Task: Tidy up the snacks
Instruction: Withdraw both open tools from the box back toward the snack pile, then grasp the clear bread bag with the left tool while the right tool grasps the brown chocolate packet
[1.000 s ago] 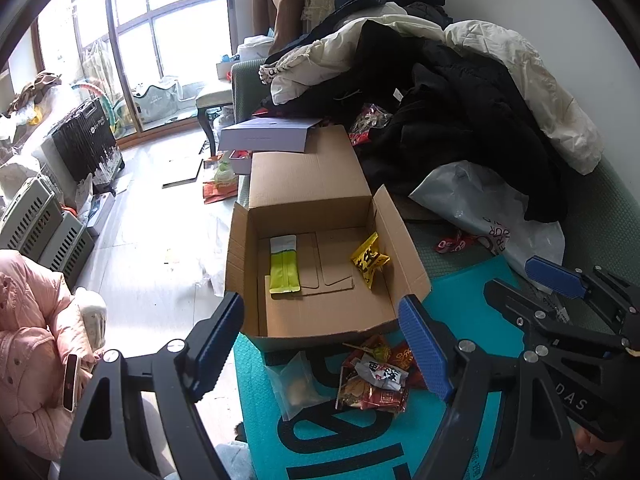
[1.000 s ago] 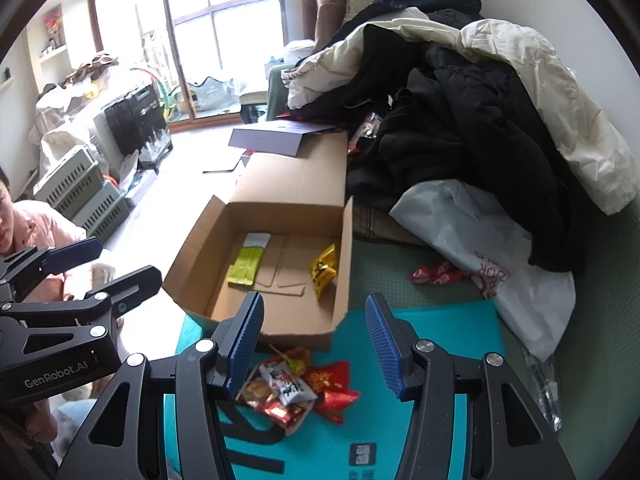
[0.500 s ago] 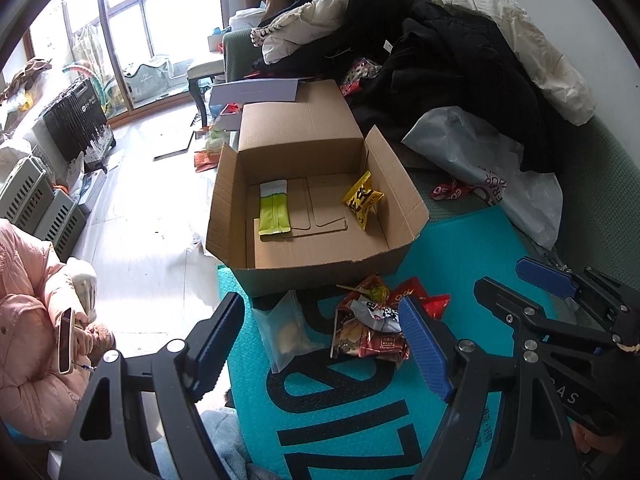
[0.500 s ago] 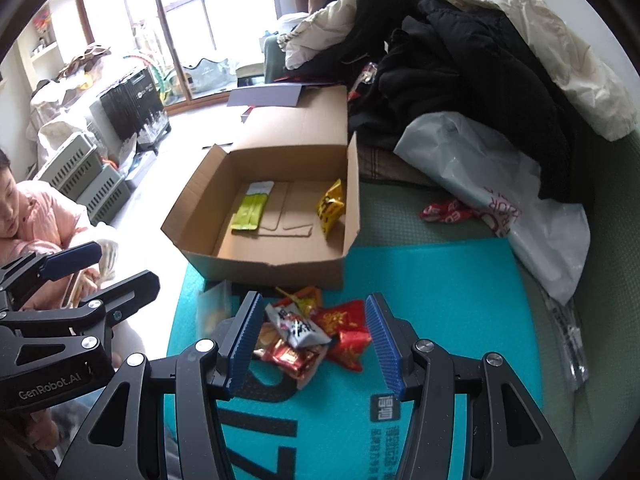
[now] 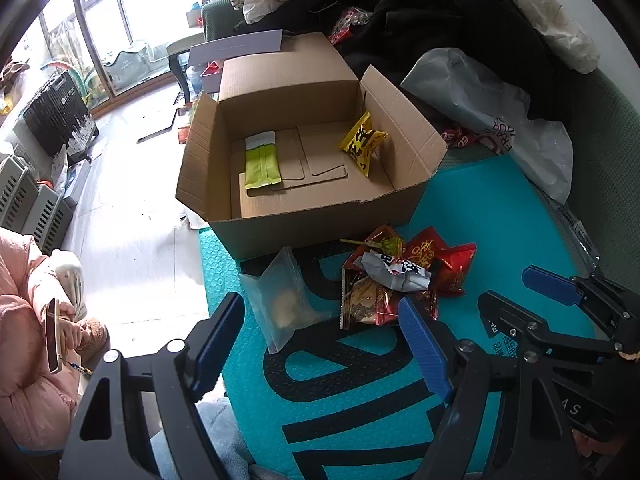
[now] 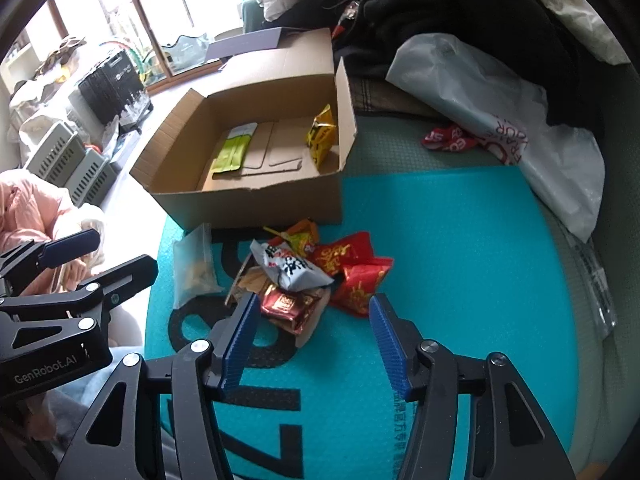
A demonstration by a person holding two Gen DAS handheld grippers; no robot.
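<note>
Right gripper [image 6: 312,332], lower centre of the right wrist view: jaws opening, blue pads apart, nothing pressed between them; the near edge of the snack pile [image 6: 316,276] sits in the gap just beyond the tips, no contact visible. Left gripper [image 5: 320,344], bottom of the left wrist view: jaws wide and released, nothing held; its right pad lies next to the lower edge of the same pile, and a clear bag [image 5: 286,300] with pale contents lies on the mat just above the gap between the pads. Each gripper also shows in the other's view, at the frame edge. Pile: red, orange and brown wrappers with a grey-and-white packet [image 6: 288,266] on top, on a teal mat [image 6: 440,260] with large black lettering, centre of frame. Directly above the pile stands an open cardboard box [image 6: 256,204], flaps up, touching or nearly touching the clear bag's upper end. Inside the box: a green packet [image 5: 261,160] flat on the floor at left, a yellow packet [image 5: 362,142] leaning against the right wall. Upper right: white plastic bag [image 5: 480,96] and a heap of dark and white coats [image 5: 440,4]. Lower left of the left wrist view: a person in a pink jacket [image 5: 28,320] holding a phone [image 5: 52,334].
</note>
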